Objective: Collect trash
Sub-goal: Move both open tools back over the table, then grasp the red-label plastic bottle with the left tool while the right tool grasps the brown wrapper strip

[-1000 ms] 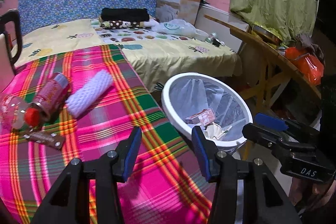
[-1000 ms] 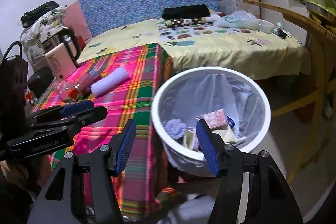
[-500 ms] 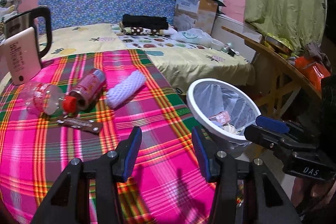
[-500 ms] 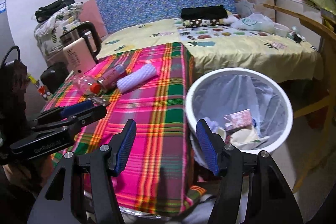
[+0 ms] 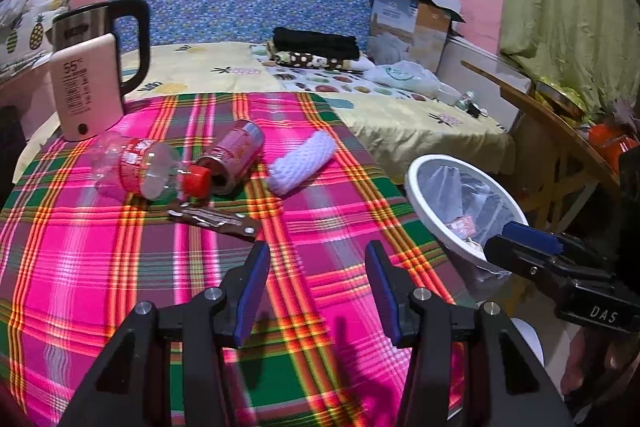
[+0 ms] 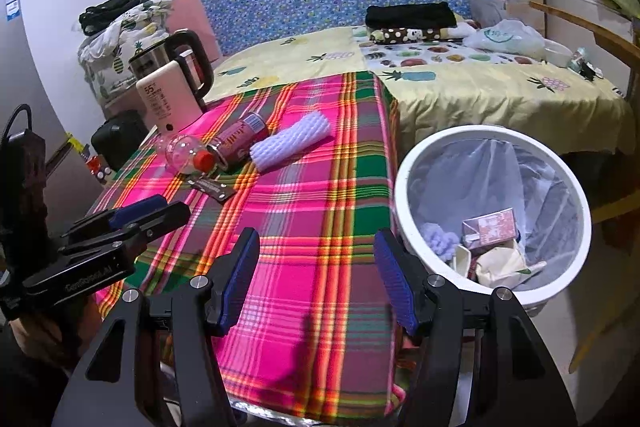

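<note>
- Four pieces of trash are seen on the plaid cloth (image 5: 320, 307), well apart from both grippers: a clear bottle (image 5: 136, 169) with a red cap, a red can (image 5: 236, 155) just right of it, a white foam sleeve (image 5: 302, 161) further right, and a dark wrapper (image 5: 216, 221) nearest of all.
- A kettle (image 5: 90, 75) stands at the far left; it is judged not to be trash.
- The bin (image 6: 492, 211) stands off the table's right edge, with a carton and crumpled paper already inside.
- The bottle is judged light, thin-walled and easily crushed, and likely to roll; it is best taken across the body or at the neck.
- The can is judged stiff, smooth and prone to rolling; a grip across its middle is advised.
- The foam sleeve is judged very light and soft, easily squeezed at mid-length.
- The wrapper lies flat and is judged hard to pinch; an edge would be needed.
- The left gripper (image 5: 316, 291) is held tilted down over the near cloth, jaws about half apart, nothing between them.
- The right gripper (image 6: 316, 283) is held likewise beside the bin, jaws apart and empty.
</note>
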